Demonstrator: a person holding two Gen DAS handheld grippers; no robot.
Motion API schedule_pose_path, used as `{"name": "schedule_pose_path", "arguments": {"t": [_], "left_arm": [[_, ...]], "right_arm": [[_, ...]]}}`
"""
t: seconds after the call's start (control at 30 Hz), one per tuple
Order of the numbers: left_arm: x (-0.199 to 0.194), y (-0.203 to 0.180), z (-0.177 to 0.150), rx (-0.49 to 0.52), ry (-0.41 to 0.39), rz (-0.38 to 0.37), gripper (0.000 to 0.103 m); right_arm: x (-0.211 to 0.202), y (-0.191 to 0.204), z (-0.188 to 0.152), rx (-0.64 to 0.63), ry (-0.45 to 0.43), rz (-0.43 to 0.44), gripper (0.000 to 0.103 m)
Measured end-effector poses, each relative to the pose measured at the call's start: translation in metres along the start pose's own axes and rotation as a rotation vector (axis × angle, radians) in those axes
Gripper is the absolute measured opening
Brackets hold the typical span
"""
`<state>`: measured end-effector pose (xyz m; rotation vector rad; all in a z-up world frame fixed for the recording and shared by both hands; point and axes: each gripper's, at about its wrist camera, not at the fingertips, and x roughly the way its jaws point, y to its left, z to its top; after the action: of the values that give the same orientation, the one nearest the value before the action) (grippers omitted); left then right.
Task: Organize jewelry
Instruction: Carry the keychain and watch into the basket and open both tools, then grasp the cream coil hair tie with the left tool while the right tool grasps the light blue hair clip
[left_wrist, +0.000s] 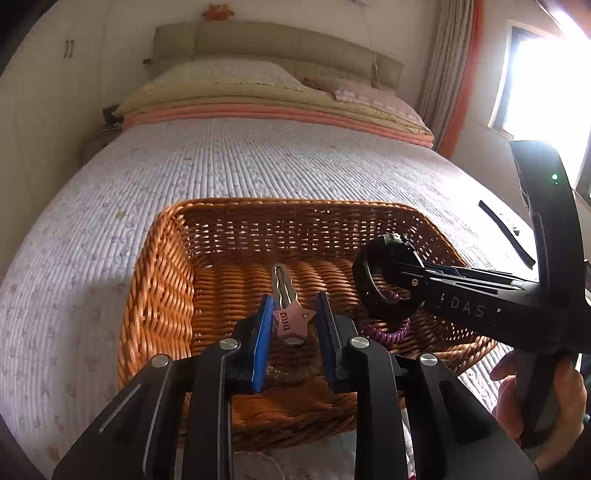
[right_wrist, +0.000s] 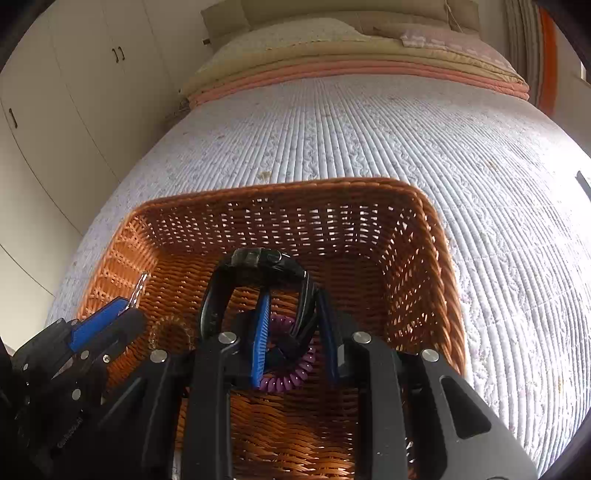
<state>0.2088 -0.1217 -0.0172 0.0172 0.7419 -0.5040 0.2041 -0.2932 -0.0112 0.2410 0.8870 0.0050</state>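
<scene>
A wicker basket stands on the bed. My left gripper is over the basket, shut on a pink star-shaped hair clip whose silver prong points forward. It also shows at the left in the right wrist view. My right gripper is shut on the strap of a black wristwatch, held above the basket floor; the watch also shows in the left wrist view. A purple coil hair tie lies on the basket floor below the watch.
The bed's quilted white cover spreads around the basket. Folded blankets and pillows lie at the head. A black strip lies on the bed at the right. A clear beaded bracelet lies in the basket.
</scene>
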Motion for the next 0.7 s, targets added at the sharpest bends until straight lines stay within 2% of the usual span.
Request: {"name": "schedule_pose_path", "arguments": {"t": [0.13,0.2,0.27,0.5,0.7], "left_arm": [[-0.005,-0.003,-0.002,-0.004,0.006,-0.007,0.026],[-0.016,-0.002,-0.004,-0.013,-0.014,-0.011,0.037],[-0.032,0.0,-0.006,-0.022,-0.037,-0.024,0.037],[-0.102,-0.001,-0.026,-0.039,-0.127,-0.053,0.039],[-0.143,0.006,-0.06,-0.08,-0.139,-0.078,0.039]], "right_arm": [[0.008,-0.004,-0.003,0.03,0.027,0.01,0.029],[0.003,-0.009,-0.003,0.053,0.035,0.058,0.034],[-0.012,-0.012,-0.005,0.057,0.011,0.082,0.043],[-0.097,0.0,-0.029,0.003,-0.122,0.126,0.044],[-0.134,0.011,-0.064,-0.031,-0.153,0.149,0.044]]}}
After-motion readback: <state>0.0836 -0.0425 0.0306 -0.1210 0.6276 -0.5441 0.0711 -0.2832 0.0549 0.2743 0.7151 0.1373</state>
